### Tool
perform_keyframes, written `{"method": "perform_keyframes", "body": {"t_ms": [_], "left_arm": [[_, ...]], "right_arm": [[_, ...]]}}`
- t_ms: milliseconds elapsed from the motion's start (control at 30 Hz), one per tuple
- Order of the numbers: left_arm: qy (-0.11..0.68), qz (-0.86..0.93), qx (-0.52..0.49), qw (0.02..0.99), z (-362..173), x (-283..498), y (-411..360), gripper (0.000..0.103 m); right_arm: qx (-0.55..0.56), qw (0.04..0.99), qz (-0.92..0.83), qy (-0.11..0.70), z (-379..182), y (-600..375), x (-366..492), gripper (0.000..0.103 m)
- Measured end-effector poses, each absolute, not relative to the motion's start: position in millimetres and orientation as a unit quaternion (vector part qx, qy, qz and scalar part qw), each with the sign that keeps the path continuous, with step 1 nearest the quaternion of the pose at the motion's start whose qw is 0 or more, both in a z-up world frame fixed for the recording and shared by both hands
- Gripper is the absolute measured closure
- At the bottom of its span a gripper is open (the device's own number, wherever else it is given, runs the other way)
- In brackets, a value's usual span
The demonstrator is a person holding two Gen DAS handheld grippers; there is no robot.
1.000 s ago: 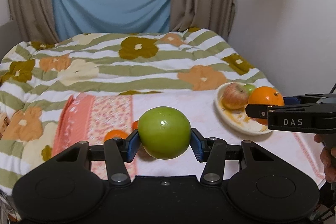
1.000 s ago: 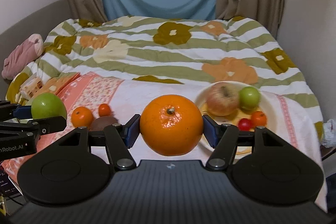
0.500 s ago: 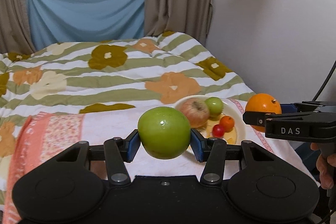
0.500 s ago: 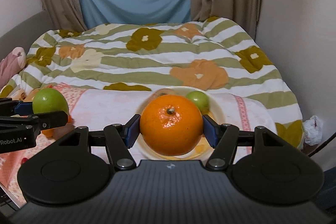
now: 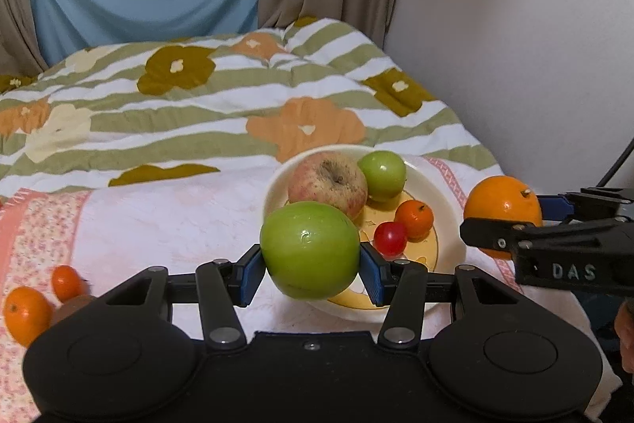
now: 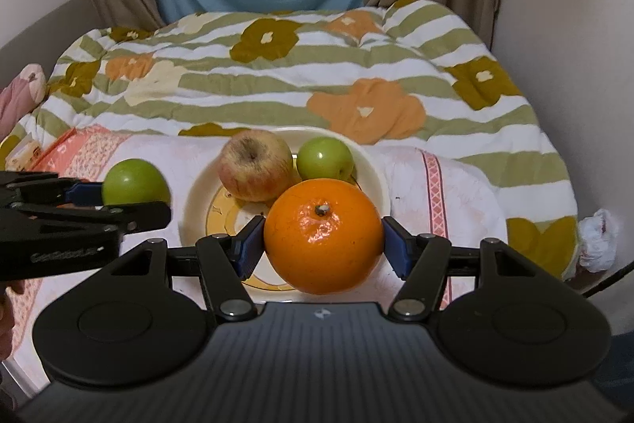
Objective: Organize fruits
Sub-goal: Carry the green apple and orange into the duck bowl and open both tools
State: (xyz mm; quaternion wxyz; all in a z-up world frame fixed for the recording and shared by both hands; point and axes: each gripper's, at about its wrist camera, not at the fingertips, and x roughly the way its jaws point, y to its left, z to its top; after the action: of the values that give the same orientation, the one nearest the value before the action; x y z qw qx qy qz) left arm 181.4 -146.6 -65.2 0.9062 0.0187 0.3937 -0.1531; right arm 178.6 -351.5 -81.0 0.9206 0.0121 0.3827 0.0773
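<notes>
**Both grippers loaded, plate ahead**

Left gripper (image 5: 311, 274) is clamped on a green apple (image 5: 311, 250), its blue pads pressing the fruit's widest part at 9 and 3 o'clock. Right gripper (image 6: 323, 250) is clamped the same way on a large orange (image 6: 323, 234), stem end facing the camera. Both fruits hang above the cloth, just short of the plate (image 5: 445, 193).

By my judgement the apple is firm, smooth and waxy, so it could slide if the pads sat off its middle; the hold across the broadest part looks sound. The orange has a dimpled peel that should give more friction but yields a little under pressure, so hard squeezing risks bruising it. Both are round and would roll once let go.

On the plate, seen from the left wrist, a reddish apple (image 5: 327, 183) lies at 11 o'clock, a small green apple (image 5: 382, 175) touching it at 1 o'clock, and a small orange (image 5: 414, 219) and a red tomato (image 5: 390, 238) close together toward the middle. Free room appears to be along the near rim, at 5 to 7 o'clock. Setting each fruit low against its neighbours should stop rolling.

Two small oranges (image 5: 25, 312) remain on the pink cloth (image 5: 35, 224) at 8 o'clock, well apart from the plate.
</notes>
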Motion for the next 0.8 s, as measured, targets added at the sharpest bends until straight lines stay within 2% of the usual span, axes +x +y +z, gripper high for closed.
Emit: {"method": "perform_keyframes", "body": {"t_ms": [600, 633, 733, 800], "left_arm": [[0.432, -0.131, 0.062, 0.890, -108, 221, -182, 0.048], [0.429, -0.129, 0.060, 0.892, -107, 221, -183, 0.046], [0.413, -0.120, 0.055, 0.901, -99, 216, -181, 0.010], [0.403, -0.114, 0.050, 0.907, -92, 213, -178, 0.009]], "right_arm": [[-0.022, 0.914, 0.135, 0.381, -111, -358, 198, 0.026], [-0.023, 0.914, 0.136, 0.382, -111, -358, 199, 0.026], [-0.025, 0.913, 0.137, 0.383, -112, -360, 200, 0.026], [-0.027, 0.913, 0.138, 0.382, -111, -361, 200, 0.026]]}}
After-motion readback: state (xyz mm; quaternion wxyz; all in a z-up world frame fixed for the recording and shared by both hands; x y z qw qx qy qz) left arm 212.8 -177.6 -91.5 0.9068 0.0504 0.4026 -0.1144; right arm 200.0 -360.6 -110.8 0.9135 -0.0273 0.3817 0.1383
